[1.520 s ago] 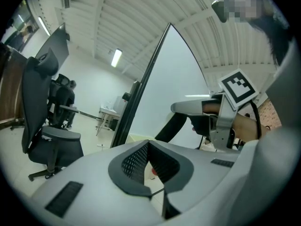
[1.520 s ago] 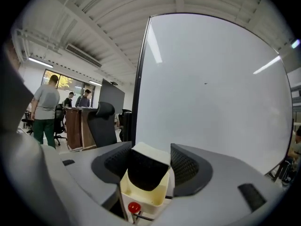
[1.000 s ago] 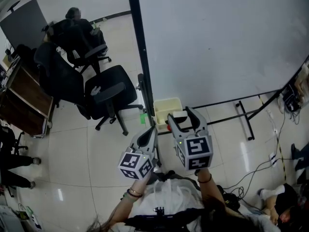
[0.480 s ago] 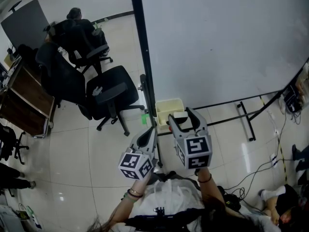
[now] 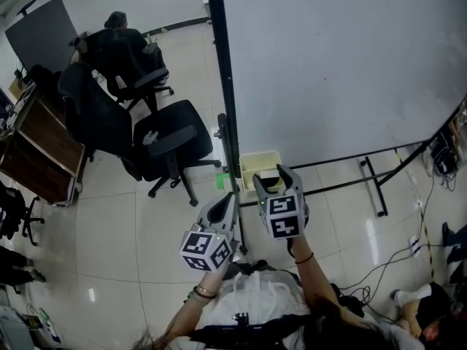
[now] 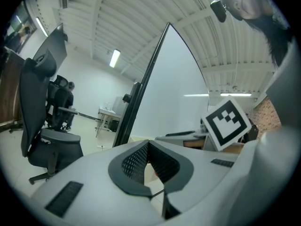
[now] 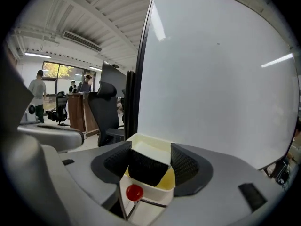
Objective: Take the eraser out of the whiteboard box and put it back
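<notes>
1. the right claw (image 7: pixel 150 150) is clenched on the eraser (image 7: pixel 146 171), holding it just over the cream whiteboard box (image 7: pixel 162 192).
2. the left claw (image 6: pixel 148 147) is pressed together on nothing, beside the whiteboard (image 6: pixel 174 93).

Head downward, gripper views forward (whiteboard (image 5: pixel 343 64) shared)

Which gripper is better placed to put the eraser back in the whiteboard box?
Right. The right gripper holds the eraser between its fingers just above the cream box beside the whiteboard. The left gripper is shut, empty and farther from the box.
</notes>
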{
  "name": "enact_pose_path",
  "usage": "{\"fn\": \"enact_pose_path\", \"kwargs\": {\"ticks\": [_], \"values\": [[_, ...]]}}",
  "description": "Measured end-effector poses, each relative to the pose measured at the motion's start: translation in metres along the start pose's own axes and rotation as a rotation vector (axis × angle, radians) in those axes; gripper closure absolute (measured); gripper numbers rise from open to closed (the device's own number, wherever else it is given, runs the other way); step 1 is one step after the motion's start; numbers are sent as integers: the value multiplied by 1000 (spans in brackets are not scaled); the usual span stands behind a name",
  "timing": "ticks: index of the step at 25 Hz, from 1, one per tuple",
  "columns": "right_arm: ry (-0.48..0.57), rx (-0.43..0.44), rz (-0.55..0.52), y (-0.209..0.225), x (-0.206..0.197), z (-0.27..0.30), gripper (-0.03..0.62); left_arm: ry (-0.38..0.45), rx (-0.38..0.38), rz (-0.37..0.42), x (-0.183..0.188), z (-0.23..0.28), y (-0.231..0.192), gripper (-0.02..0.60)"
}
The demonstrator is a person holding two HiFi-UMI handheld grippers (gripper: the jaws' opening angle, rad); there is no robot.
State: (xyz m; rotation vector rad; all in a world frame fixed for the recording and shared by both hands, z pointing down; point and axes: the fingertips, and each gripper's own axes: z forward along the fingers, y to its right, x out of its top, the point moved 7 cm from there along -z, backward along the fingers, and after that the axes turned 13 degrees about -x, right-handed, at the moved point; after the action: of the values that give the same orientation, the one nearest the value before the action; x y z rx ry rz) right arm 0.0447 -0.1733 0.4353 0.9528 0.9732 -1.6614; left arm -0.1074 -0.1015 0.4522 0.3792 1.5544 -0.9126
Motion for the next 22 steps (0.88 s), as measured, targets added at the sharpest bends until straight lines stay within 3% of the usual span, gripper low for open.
{"fn": "enact_pose_path", "kwargs": {"ticks": [7, 8, 10, 12, 14, 15, 19, 22], "values": [[-39, -8, 65, -2, -24, 17, 279, 5, 23, -10, 1, -7, -8, 597], [-29, -15, 82, -1, -22, 16, 246, 6, 23, -10, 1, -7, -8, 597], [36, -33, 110, 5, -12, 5, 257, 5, 22, -9, 2, -7, -8, 597], [149, -53, 158, 16, 3, -16, 356, 3, 21, -10, 2, -7, -7, 597], [251, -75, 238, 24, 17, -39, 562, 0, 20, -11, 2, -7, -8, 597], [279, -78, 270, 27, 21, -47, 594, -1, 19, -11, 2, -6, -8, 597], [272, -24, 338, 25, 22, -61, 593, -8, -1, -6, 0, -1, -4, 597], [229, 7, 333, 16, 18, -65, 592, -13, -14, -5, 0, 1, 0, 597]]}}
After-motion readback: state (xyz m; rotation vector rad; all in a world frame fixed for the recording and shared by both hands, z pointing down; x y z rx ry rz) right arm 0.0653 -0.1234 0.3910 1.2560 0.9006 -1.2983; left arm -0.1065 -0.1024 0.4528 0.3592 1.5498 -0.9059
